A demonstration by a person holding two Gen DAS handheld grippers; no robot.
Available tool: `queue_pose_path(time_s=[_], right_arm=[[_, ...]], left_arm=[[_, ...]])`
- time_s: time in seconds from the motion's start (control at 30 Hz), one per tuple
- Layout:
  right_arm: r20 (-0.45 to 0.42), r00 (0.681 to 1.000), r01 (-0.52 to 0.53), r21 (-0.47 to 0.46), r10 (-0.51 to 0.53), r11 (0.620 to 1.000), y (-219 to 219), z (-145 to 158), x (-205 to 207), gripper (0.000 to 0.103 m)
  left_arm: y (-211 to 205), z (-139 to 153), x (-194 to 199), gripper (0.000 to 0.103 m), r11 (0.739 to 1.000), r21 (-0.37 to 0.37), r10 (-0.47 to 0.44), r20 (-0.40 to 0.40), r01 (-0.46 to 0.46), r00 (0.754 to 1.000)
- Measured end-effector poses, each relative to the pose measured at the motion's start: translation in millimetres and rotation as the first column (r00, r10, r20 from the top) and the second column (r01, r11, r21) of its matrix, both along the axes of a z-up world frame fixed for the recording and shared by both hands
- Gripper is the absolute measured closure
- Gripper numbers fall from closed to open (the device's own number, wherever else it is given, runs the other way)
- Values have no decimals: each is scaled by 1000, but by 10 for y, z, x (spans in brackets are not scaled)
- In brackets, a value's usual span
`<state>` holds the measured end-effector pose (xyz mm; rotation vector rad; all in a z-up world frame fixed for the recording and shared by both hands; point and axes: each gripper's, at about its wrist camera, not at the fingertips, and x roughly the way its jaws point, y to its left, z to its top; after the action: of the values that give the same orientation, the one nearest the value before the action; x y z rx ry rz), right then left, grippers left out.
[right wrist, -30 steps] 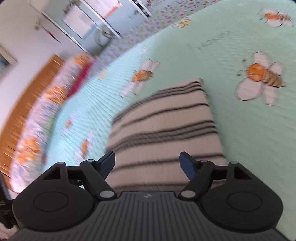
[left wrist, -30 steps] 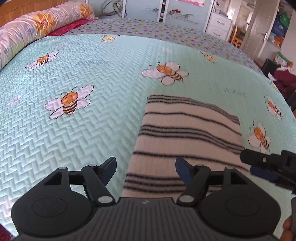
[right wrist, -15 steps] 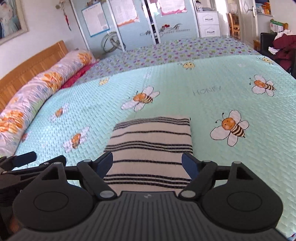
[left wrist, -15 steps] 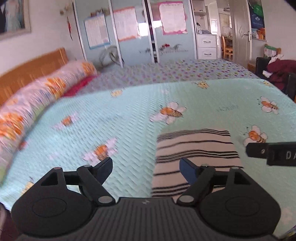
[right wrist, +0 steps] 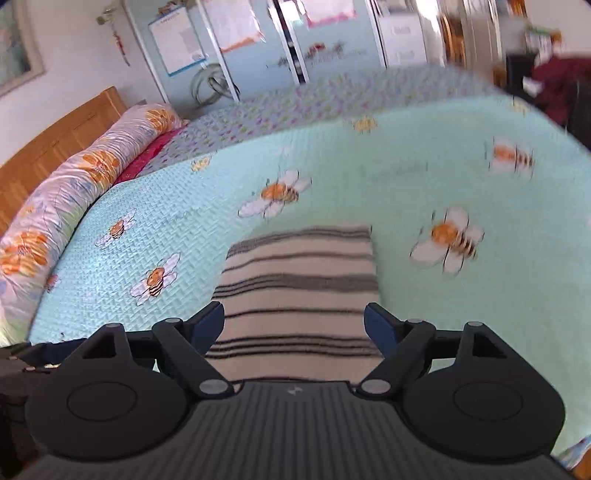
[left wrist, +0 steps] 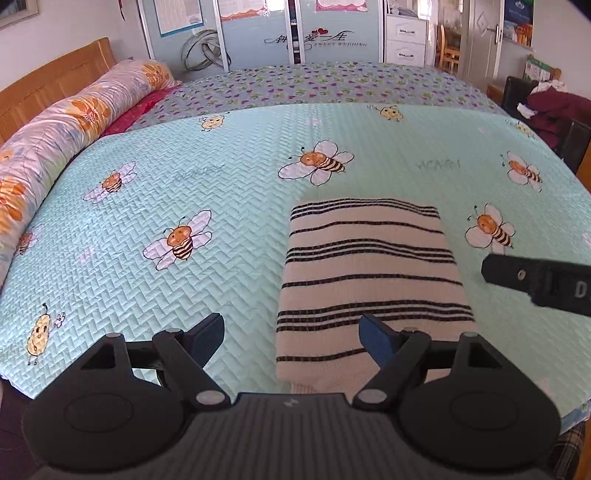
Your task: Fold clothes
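Far to the left of your left hand-held gripper runs the wooden headboard, with a long floral bolster lying along it on the bed. The mint bee-print bedspread fills the space ahead of both tools; a purple heart-print sheet shows beyond it, then blue wardrobe doors at the back wall.

Your left hand-held gripper is released, fingers spread wide, holding nothing. It hangs above the near edge of the bed. The folded striped garment lies flat on the bedspread, ahead and slightly to the right of this gripper; its near left corner sits between the fingers in the view, but the blue pads are apart from the cloth. The fold looks neat and rectangular, with a bit of under-layer peeking out at the near edge.

Your right hand-held gripper is also released, fingers wide, empty. The striped garment lies straight ahead of it, centred between the fingers, not gripped. This view is motion-blurred toward the right side.

In the left view, part of the right tool pokes in just right of the garment, above the bedspread. Far right, a dark red clothes pile sits on a dark chair beside the bed.
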<state>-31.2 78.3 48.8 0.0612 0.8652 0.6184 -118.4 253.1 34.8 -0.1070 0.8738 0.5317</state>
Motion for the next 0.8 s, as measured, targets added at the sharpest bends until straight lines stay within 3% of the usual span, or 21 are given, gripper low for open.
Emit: queue_pose_path(time_s=[0.1, 0.2, 0.53, 0.8], right_arm=[[24, 1000, 17, -110, -15, 994, 156, -140, -36, 20], [12, 1000, 4, -155, -2, 988, 270, -256, -38, 20], [-79, 997, -11, -200, -5, 980, 415, -578, 65, 20], [-67, 998, -16, -236, 0, 972, 442, -621, 93, 20]], left_arm=[[10, -87, 50, 20, 1000, -5, 0, -22, 0, 1000], [67, -186, 109, 20, 999, -39, 5, -43, -7, 999], [217, -461, 256, 20, 995, -96, 19, -111, -30, 994], [218, -581, 351, 20, 995, -96, 12, -152, -27, 988]])
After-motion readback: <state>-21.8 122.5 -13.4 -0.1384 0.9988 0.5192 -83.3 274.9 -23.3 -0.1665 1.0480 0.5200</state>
